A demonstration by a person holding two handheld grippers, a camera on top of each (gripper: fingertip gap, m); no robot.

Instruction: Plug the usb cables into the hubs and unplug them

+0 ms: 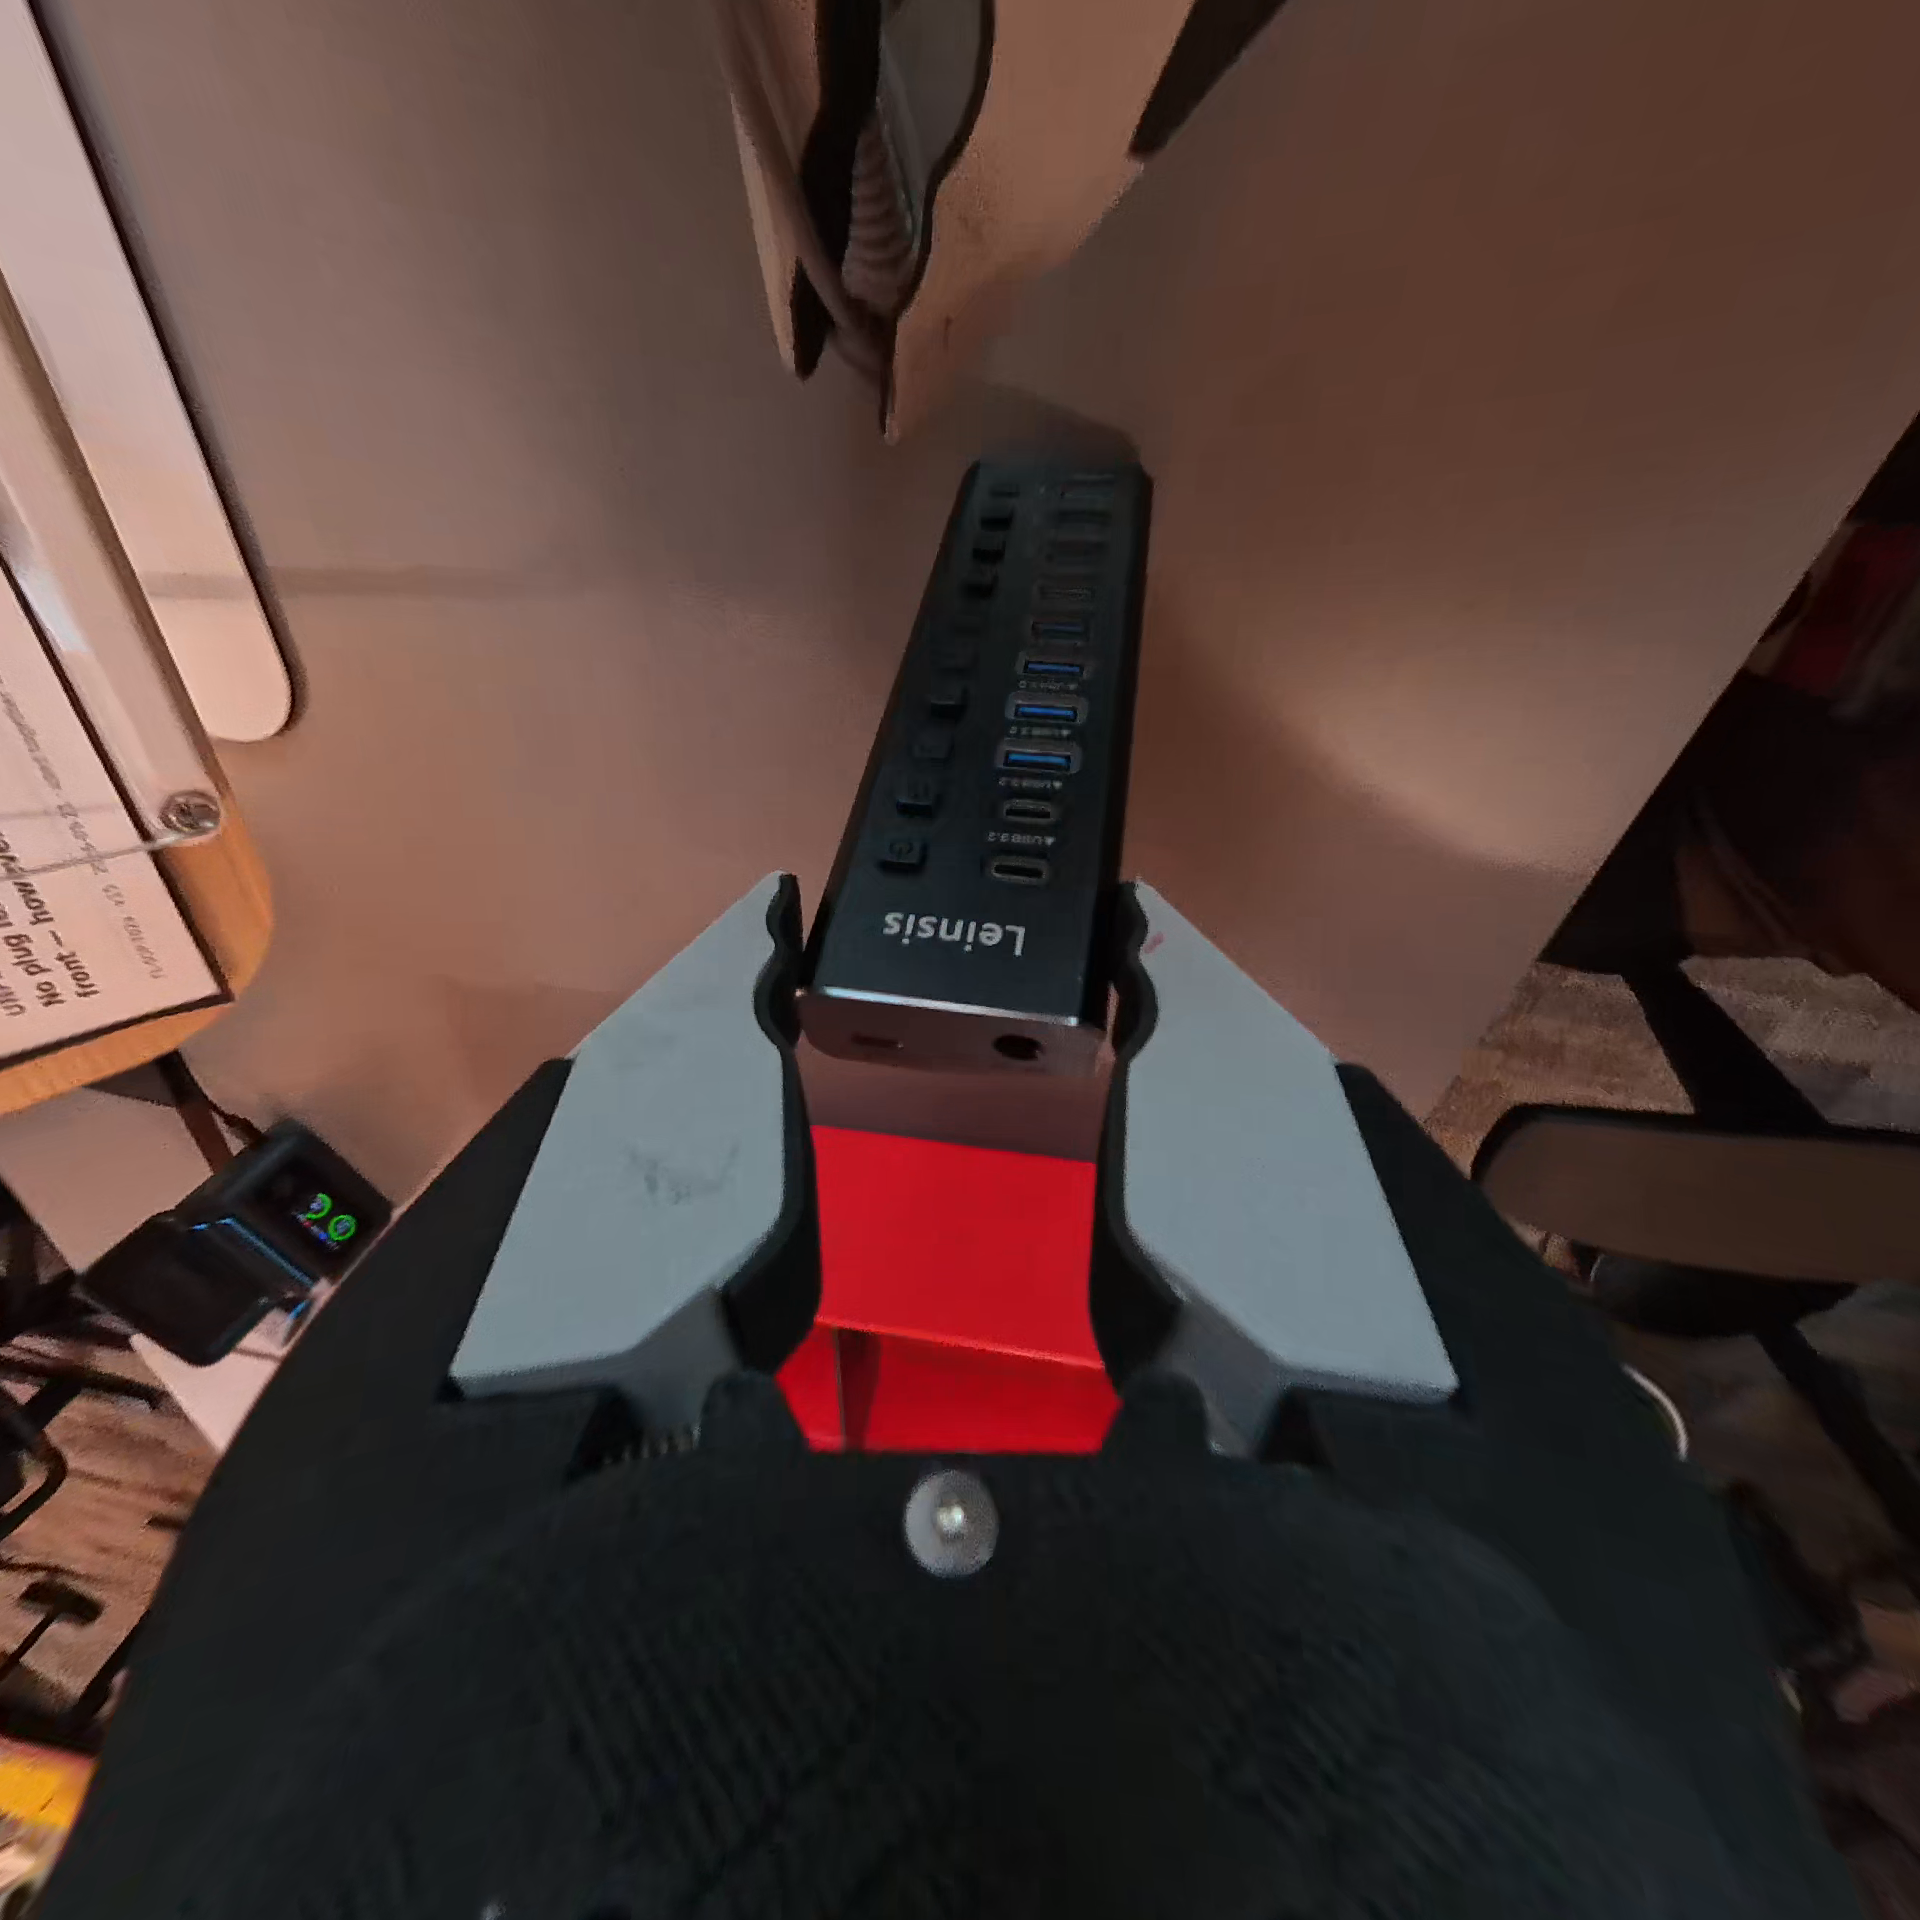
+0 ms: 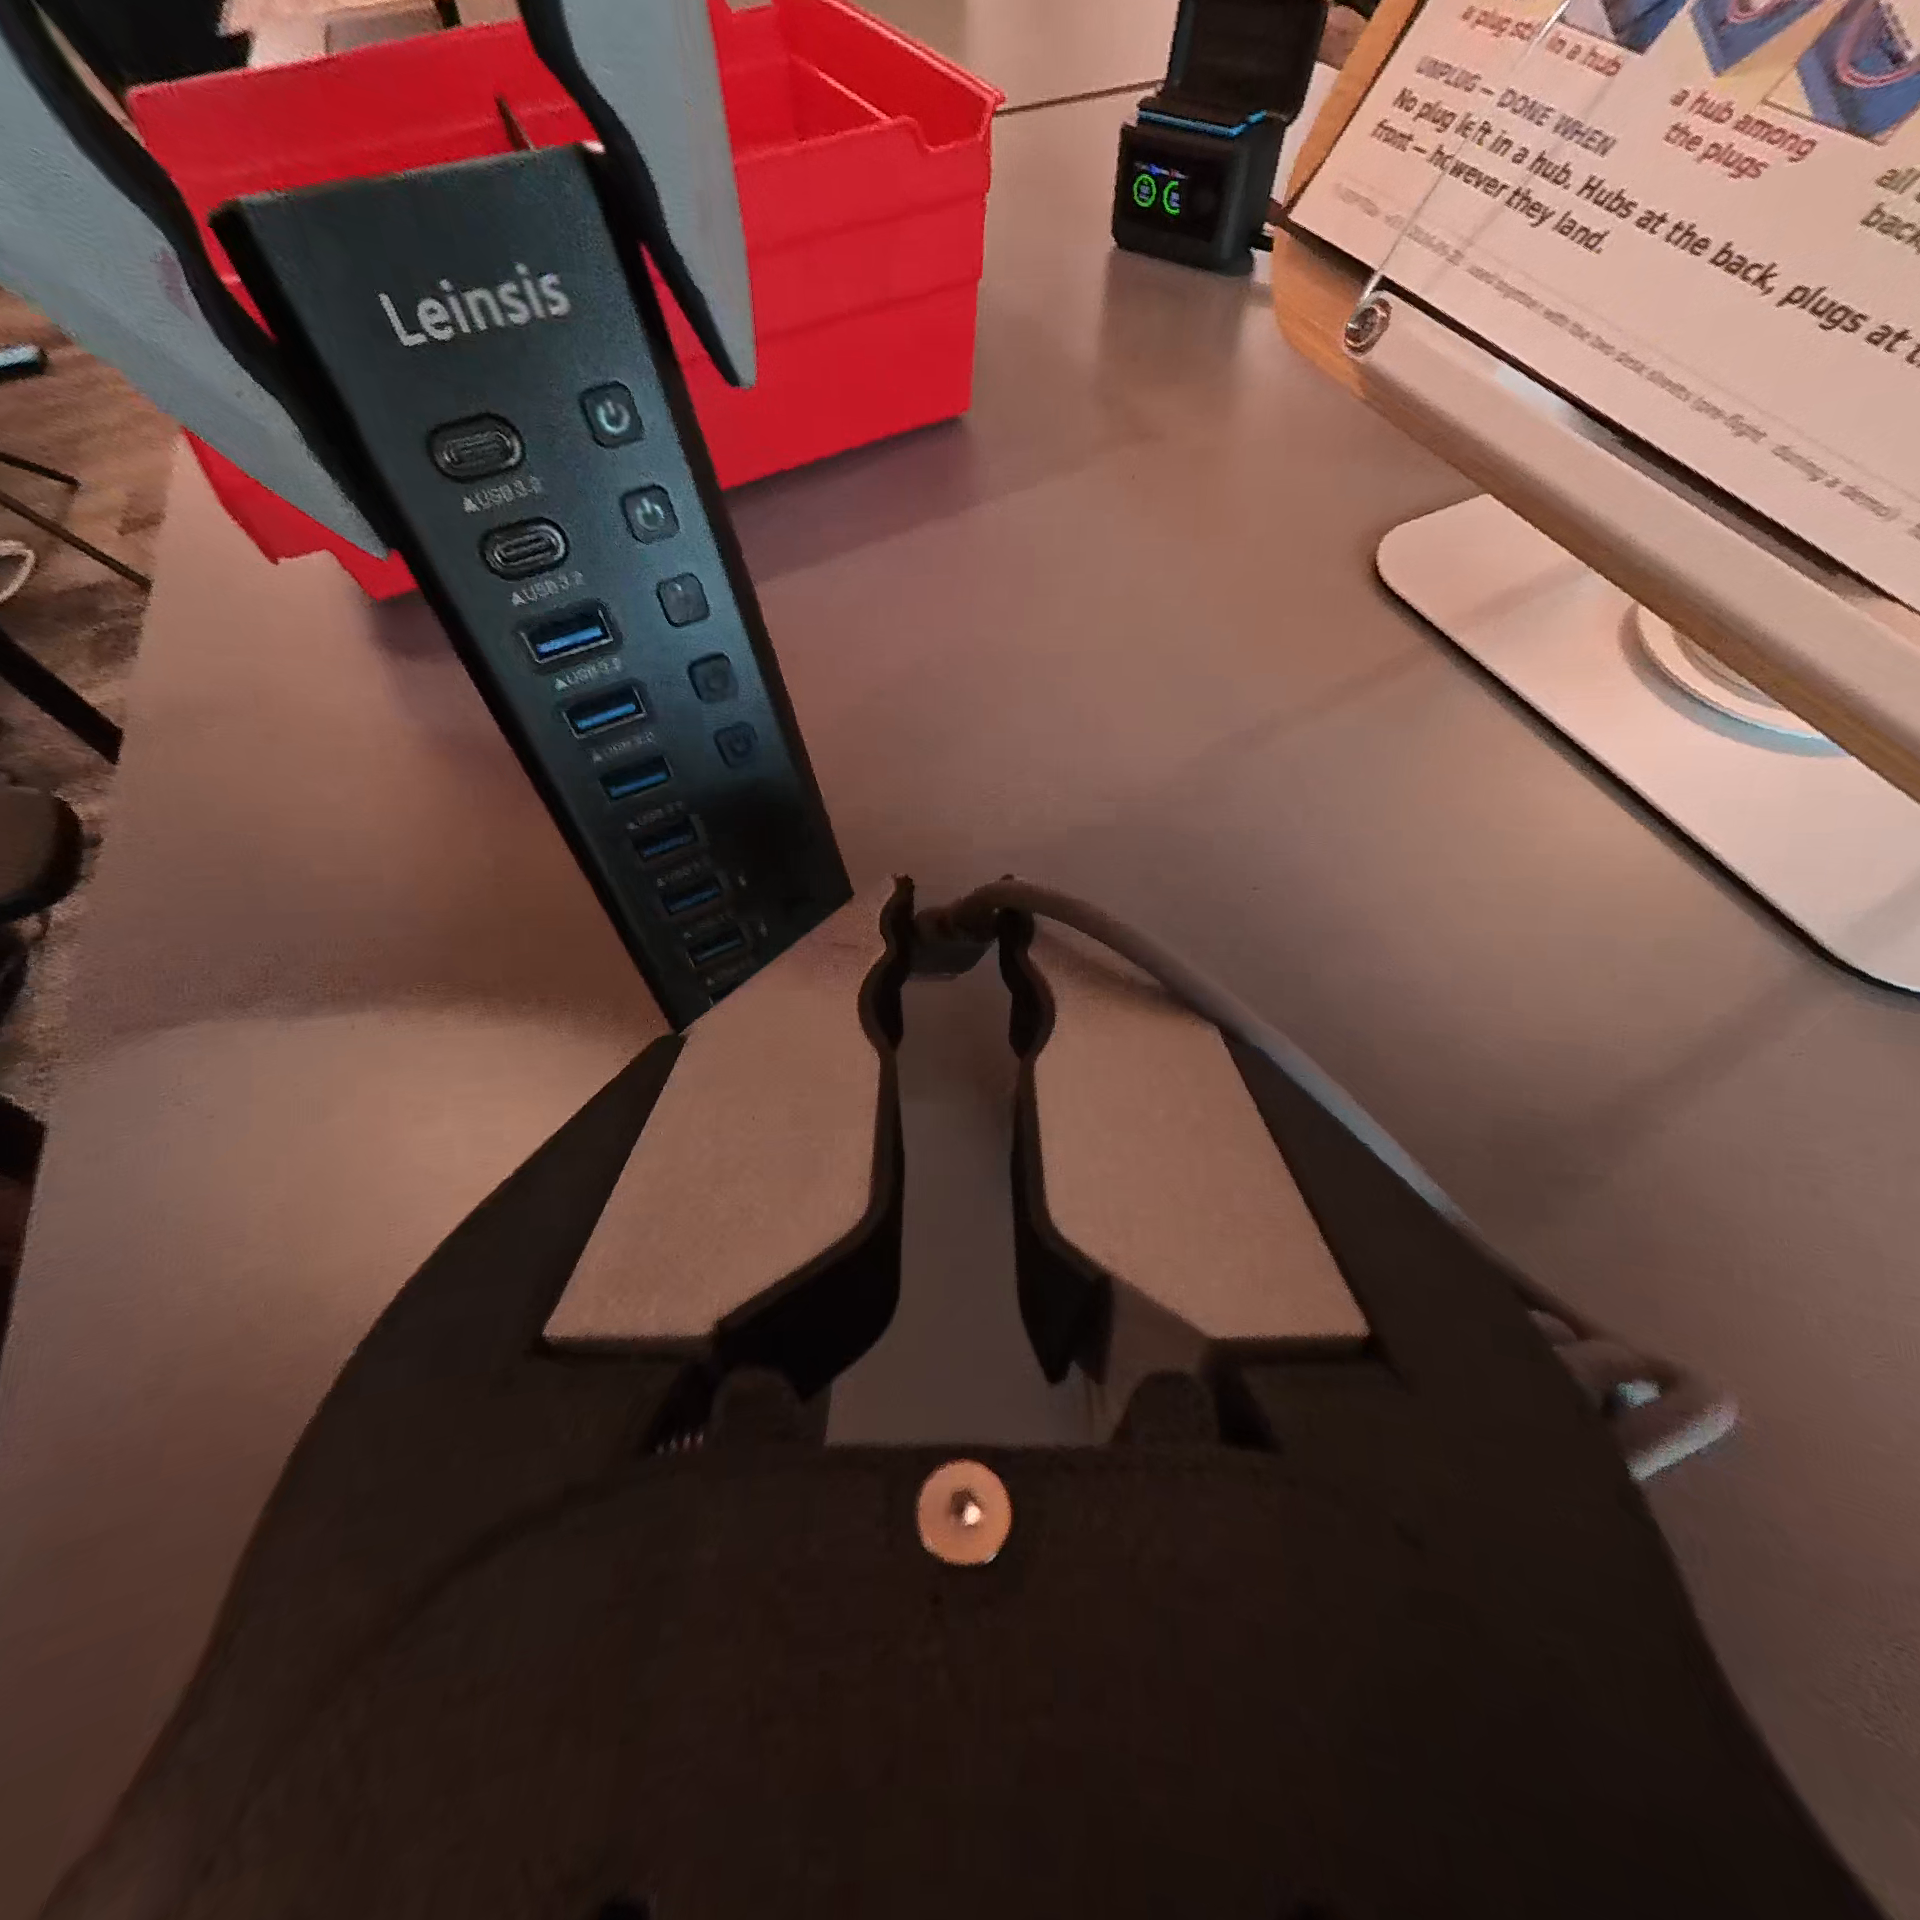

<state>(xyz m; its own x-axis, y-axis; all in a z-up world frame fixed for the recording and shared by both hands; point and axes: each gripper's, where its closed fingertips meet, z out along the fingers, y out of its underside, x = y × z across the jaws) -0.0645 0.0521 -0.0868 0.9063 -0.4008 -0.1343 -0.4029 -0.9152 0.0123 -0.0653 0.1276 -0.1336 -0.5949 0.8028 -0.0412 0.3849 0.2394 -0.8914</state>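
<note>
Two grippers: both clamped.
Left gripper: grips black USB hub end, tilted over counter.
Right gripper: pinches grey cable's plug, at hub's 5 o'clock.
Red bin: behind hub, 12 o'clock.

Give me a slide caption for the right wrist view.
Right gripper pinches a grey cable's plug beside the black hub held by the left gripper.
</note>
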